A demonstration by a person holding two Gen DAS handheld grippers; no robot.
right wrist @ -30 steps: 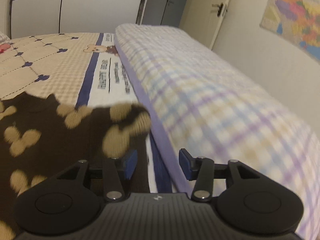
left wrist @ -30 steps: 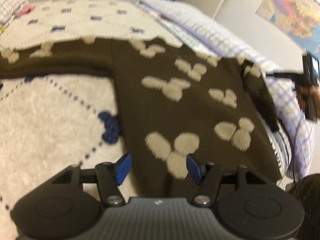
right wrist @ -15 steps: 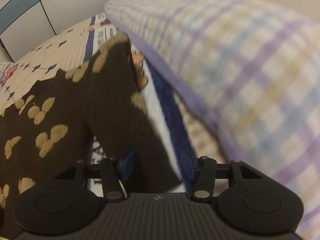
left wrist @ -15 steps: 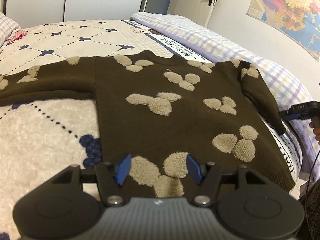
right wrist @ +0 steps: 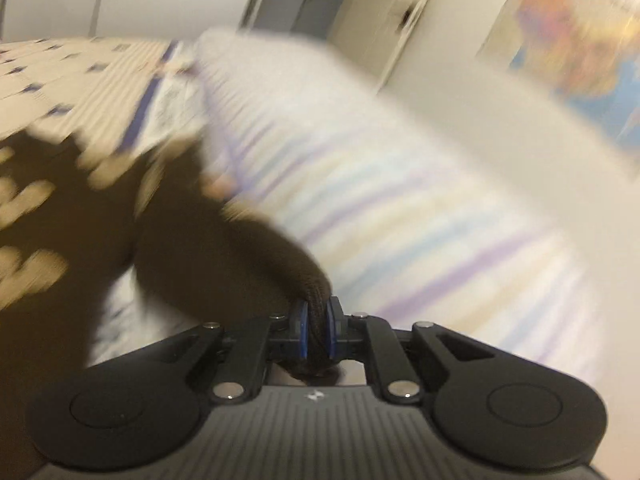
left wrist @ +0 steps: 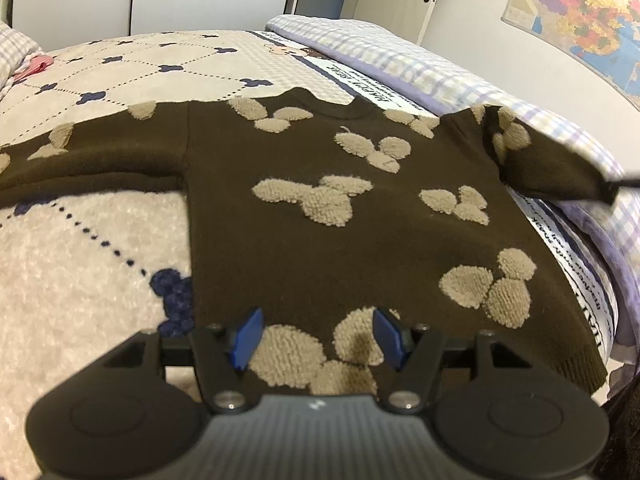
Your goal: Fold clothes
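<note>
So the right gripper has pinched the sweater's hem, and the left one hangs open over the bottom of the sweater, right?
Not the hem. The right wrist view shows the right gripper shut on the cuff of the sweater's sleeve, out towards the checked bedding. The rest holds: in the left wrist view the left gripper hangs open over the bottom of the sweater.

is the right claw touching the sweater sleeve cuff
Touching. The right wrist view shows the right claw shut on the brown sleeve cuff of the sweater, with both blue pads pressed against the knit fabric.
</note>
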